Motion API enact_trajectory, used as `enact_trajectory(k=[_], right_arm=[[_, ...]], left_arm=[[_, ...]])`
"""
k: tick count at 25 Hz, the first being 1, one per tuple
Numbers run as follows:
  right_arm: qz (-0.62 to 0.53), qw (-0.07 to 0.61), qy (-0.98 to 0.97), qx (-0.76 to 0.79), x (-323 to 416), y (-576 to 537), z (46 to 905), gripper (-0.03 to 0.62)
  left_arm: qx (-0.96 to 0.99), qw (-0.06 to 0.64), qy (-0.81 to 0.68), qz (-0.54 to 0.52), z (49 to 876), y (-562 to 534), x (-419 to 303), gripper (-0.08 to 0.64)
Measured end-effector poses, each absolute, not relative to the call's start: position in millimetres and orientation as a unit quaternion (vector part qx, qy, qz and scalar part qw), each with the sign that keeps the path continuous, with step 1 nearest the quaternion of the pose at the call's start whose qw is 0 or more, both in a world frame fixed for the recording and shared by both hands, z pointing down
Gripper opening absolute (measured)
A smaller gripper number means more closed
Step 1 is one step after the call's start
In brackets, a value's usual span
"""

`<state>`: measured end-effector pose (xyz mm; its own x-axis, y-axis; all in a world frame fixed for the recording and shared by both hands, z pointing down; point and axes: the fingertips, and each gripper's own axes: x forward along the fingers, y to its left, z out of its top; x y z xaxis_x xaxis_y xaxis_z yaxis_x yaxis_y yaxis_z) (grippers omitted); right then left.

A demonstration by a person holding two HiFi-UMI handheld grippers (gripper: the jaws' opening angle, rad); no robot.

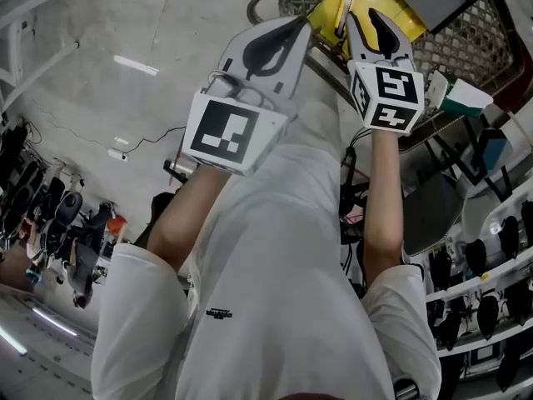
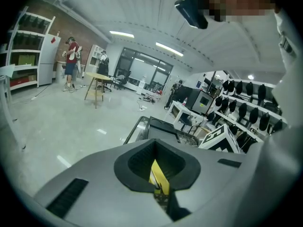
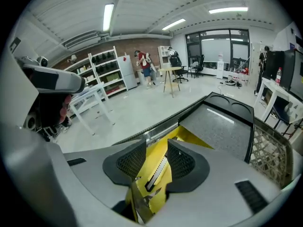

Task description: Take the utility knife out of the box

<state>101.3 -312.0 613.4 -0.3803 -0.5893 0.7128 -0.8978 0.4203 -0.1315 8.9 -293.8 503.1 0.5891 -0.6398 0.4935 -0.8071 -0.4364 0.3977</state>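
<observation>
Head view only: both grippers raised in front of a white shirt (image 1: pixel 283 265), bare forearms below them. The left gripper (image 1: pixel 296 27) and right gripper (image 1: pixel 371 23) tips meet at a yellow box (image 1: pixel 331 11), held above a wire mesh basket (image 1: pixel 466 40). How the jaws stand is not readable from here.

Left gripper view: the left gripper (image 2: pixel 158 183) has its jaws pressed together on a thin yellow edge of the box (image 2: pixel 157 174); only that sliver shows, no knife. The other gripper's marker cube (image 2: pixel 220 138) sits just beside it on the right.

Right gripper view: the right gripper (image 3: pixel 156 162) has its jaws a narrow gap apart, and the box (image 3: pixel 187 136) fills the gap and seems to touch both pads. A dark, silver-ridged strip, apparently the utility knife (image 3: pixel 155 174), lies against the yellow between the pads, still with the box. Its lower end is hidden behind the gripper body, and I can't tell how deep it sits.

Edges and room: a grey cart tray (image 3: pixel 222 126) lies right under the box, with its raised rim close by and the mesh basket (image 3: pixel 270 150) to the right. Wide bare floor lies beyond; a wooden table (image 2: pixel 97 82) and a standing person (image 2: pixel 71 63) are well apart from the grippers.

Distant shelving is too small to read.
</observation>
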Motion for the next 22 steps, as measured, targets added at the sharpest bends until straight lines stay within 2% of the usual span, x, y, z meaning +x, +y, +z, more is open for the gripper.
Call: enact_trajectory(k=[5,9,13,22], right_arm=[[0.305,0.330,-0.771,0.452,96.9,-307.0,651.3,0.114],[0.333,0.360,-0.750,0.444,96.2,-305.1,679.4,0.161],[0.336,0.413,-0.724,0.438,100.7,-300.1,709.3,0.163],[0.349,0.472,-0.689,0.425,103.1,-292.6,734.8,0.204]], left_arm=[[0.831,0.317,-0.435,0.138,525.0,-294.2,7.7,0.002],[0.824,0.330,-0.436,0.147,540.4,-291.5,3.2,0.002],[0.818,0.338,-0.440,0.153,555.9,-290.4,-2.7,0.002],[0.804,0.347,-0.458,0.153,566.6,-292.4,-21.0,0.002]])
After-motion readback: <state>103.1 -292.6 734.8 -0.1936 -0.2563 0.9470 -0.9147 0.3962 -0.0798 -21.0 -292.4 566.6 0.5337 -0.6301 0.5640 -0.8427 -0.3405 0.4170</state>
